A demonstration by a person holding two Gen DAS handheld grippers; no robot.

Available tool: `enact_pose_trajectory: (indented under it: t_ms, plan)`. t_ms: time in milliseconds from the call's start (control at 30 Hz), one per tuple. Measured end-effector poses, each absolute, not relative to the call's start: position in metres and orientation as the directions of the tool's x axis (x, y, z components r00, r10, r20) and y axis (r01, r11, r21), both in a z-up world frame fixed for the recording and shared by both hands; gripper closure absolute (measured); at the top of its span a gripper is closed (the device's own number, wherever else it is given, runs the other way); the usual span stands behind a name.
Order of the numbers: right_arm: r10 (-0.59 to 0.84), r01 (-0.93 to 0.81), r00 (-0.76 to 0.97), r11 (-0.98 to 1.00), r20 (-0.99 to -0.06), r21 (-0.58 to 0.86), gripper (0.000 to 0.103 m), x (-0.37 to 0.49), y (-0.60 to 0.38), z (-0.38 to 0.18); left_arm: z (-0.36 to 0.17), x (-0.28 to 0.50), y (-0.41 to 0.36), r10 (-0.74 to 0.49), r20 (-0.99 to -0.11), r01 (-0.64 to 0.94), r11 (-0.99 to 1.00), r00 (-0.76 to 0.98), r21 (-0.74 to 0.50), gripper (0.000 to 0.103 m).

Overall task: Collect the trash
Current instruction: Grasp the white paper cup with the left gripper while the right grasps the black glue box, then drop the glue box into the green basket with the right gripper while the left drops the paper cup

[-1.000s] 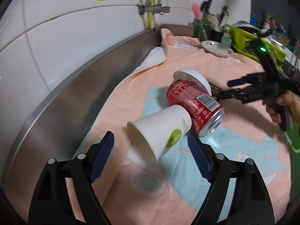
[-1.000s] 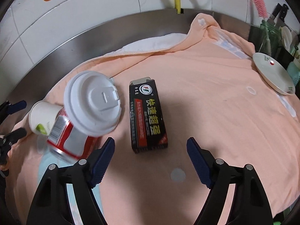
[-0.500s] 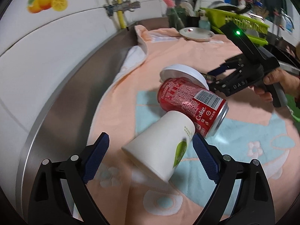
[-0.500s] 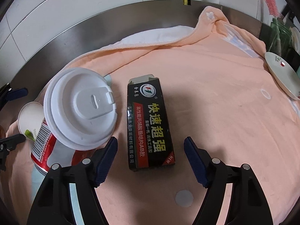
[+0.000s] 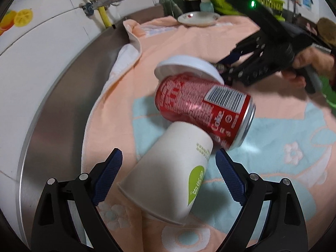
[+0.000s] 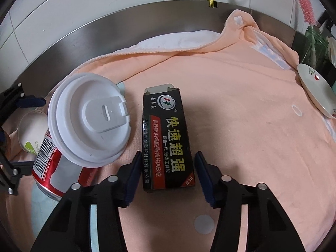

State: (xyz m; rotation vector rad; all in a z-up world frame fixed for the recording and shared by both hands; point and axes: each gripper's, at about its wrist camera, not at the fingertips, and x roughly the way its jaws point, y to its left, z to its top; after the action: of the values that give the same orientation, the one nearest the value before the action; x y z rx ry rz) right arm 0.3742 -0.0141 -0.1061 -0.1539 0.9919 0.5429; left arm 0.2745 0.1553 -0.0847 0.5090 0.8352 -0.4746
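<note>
Right wrist view: since a second ago the right gripper [image 6: 167, 171] has narrowed around the near end of the flat black cardboard box [image 6: 167, 138], its jaws closing with the box between them, pads not yet pressing. The box lies on the soft peach towel [image 6: 241, 109]. Left wrist view: the left gripper [image 5: 168, 176] has moved closer, fingers spread wide either side of the toppled white paper cup [image 5: 170, 178], which touches the glossy red can [image 5: 201, 109]; the round plastic lid [image 5: 187, 67] leans on the can.

white paper cup [image 5: 174, 168] on its side against a toppled red can [image 5: 201, 109]; black carton [image 6: 168, 145] lies flat.
</note>
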Motion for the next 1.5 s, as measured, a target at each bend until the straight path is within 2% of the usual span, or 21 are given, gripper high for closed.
enact_pose_trajectory:
  t_ms: [33,133,333,433,467,600,633,667,900,1300,1500]
  plan:
    - [0.370,-0.499,0.425,0.857,-0.826,0.127,0.056,0.374,-0.016,-0.106,-0.086,0.275,0.155,-0.187,-0.793,0.576,0.782,0.580,0.238,0.022]
    - [0.370,-0.500,0.426,0.857,-0.826,0.126,0.057,0.371,-0.018,-0.106,-0.088,0.273,0.154,-0.162,-0.797,0.557,0.793,0.582,0.246,0.031]
    - [0.369,-0.501,0.428,0.856,-0.825,0.123,0.057,0.369,-0.017,-0.106,-0.085,0.268,0.153,-0.117,-0.783,0.490,0.833,0.611,0.258,0.036]
    - [0.369,-0.493,0.430,0.860,-0.824,0.128,0.051,0.374,-0.015,-0.107,-0.083,0.263,0.154,-0.109,-0.778,0.457,0.856,0.619,0.244,0.038]
    - [0.365,-0.489,0.435,0.863,-0.823,0.125,0.047,0.376,-0.013,-0.107,-0.082,0.261,0.155,-0.102,-0.775,0.442,0.864,0.623,0.242,0.038]
    - [0.346,-0.493,0.455,0.865,-0.820,0.091,0.047,0.379,-0.004,-0.109,-0.079,0.256,0.161,-0.102,-0.771,0.396,0.895,0.629,0.204,0.039]
    - [0.337,-0.494,0.460,0.866,-0.821,0.078,0.049,0.379,-0.003,-0.110,-0.079,0.255,0.162,-0.102,-0.770,0.386,0.901,0.629,0.197,0.040]
    - [0.324,-0.495,0.473,0.867,-0.819,0.057,0.056,0.377,-0.002,-0.109,-0.077,0.254,0.164,-0.100,-0.768,0.371,0.910,0.632,0.187,0.040]
    - [0.352,-0.480,0.484,0.872,-0.801,0.093,0.058,0.356,-0.022,-0.097,-0.071,0.243,0.166,-0.118,-0.762,0.320,0.940,0.636,0.121,0.042]
    - [0.384,-0.418,0.530,0.894,-0.756,0.161,0.059,0.257,-0.109,-0.064,-0.042,0.192,0.128,-0.190,-0.726,0.337,0.940,0.661,0.060,0.043]
    - [0.344,-0.364,0.571,0.920,-0.745,0.146,0.059,0.201,-0.161,-0.053,-0.024,0.164,0.080,-0.257,-0.707,0.395,0.918,0.659,0.035,0.043]
